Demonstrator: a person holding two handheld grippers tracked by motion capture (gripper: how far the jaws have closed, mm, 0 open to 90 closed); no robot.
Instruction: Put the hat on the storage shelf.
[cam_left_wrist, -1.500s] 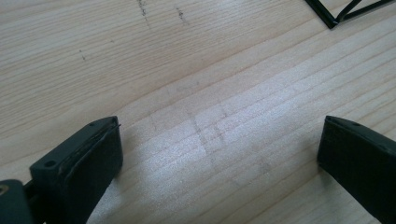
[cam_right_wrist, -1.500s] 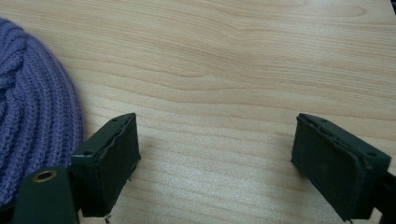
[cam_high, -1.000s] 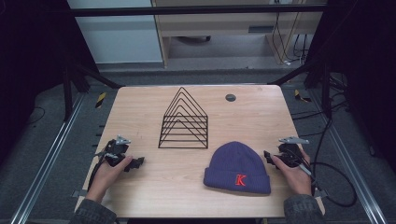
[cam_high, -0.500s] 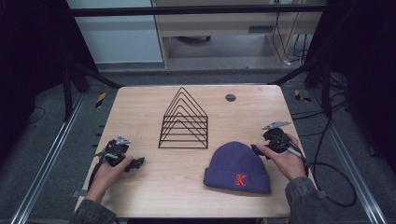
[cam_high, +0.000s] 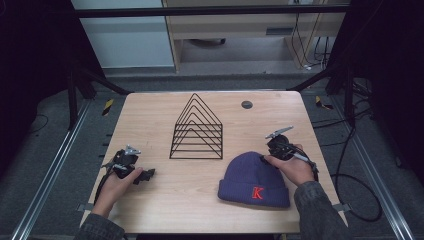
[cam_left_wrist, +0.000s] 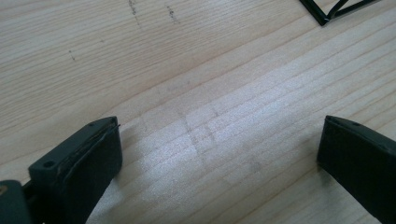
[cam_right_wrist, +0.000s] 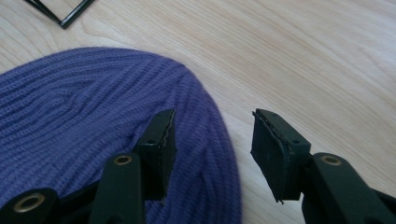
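Right gripper (cam_right_wrist: 212, 140) has come over from table edge to crown rim of purple knitted beanie w/ red K (cam_right_wrist: 93, 126), jaws just narrowed, half-shut astride rim, not pinching yet; grab looks imminent.

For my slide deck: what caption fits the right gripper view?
Right claw, half-open, straddles the edge of a purple knit beanie on the wooden table, not yet gripping.
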